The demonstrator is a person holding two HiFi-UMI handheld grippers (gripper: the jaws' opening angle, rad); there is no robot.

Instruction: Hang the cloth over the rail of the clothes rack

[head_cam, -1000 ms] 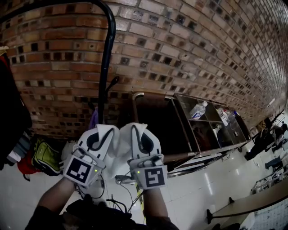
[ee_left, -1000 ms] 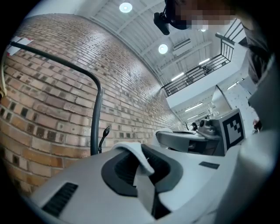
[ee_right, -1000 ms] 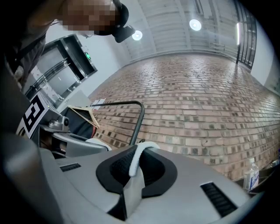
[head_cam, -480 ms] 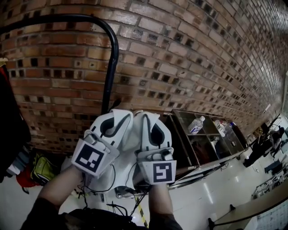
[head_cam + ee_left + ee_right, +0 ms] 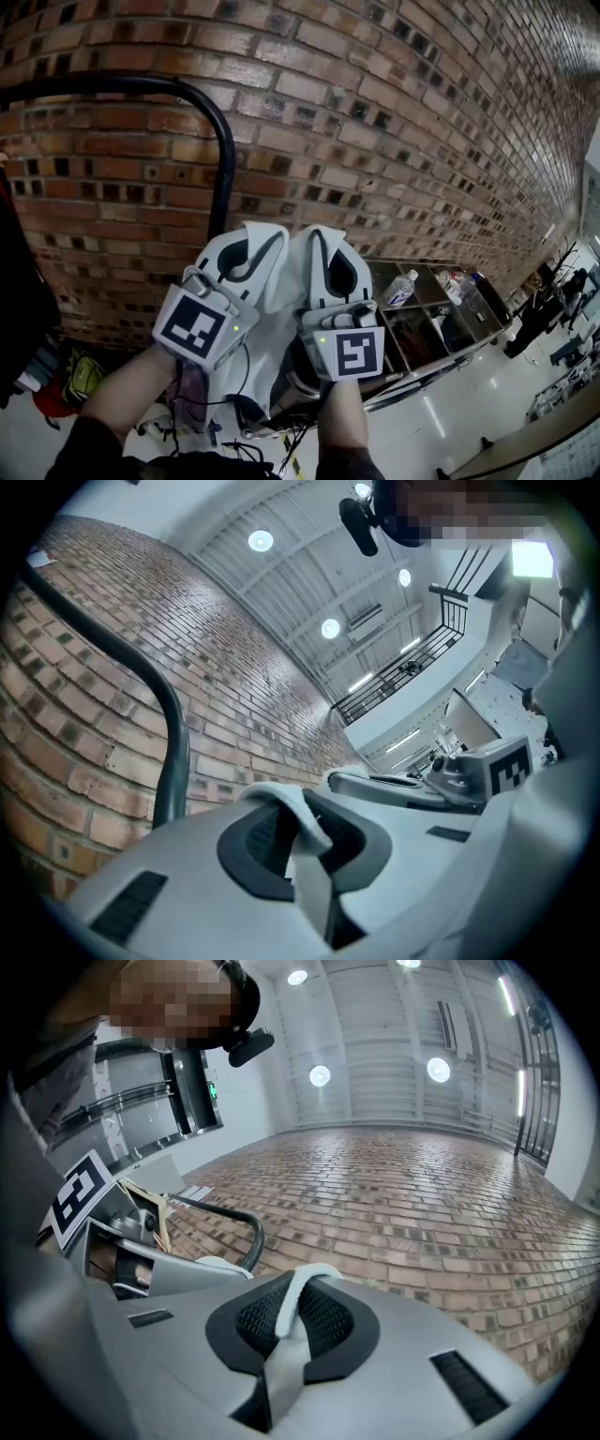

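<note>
1. The thin white fabric cloth (image 5: 278, 323) looks light, limp and soft. I judge that it will sag and fold wherever it is not held. Its top edge is the place to pinch, at two spots apart, so that it spreads when draped.
2. My left claw (image 5: 251, 234) is nearly closed and pinches a fold of the cloth (image 5: 305, 855). The white edge bulges out above the dark ribbed pads (image 5: 253, 841), and nothing else is between them.
3. My right claw (image 5: 323, 236) is just beside the left one and set the same way. It is almost shut on a narrow ridge of the cloth (image 5: 292, 1312), which curls over the top of the mesh pads (image 5: 328, 1321).
4. The cloth is in the air between the two claws and hangs down under them. It is not yet on anything.
5. The black round metal rail of the clothes rack (image 5: 141, 84) runs beyond the claws. Its bent corner and upright are just left of the left claw tips and its top bar is higher. I judge that the cloth must be raised above that bar before it can drop over it.
6. The red-brown brick wall (image 5: 394, 141) stands behind the rack.
</note>
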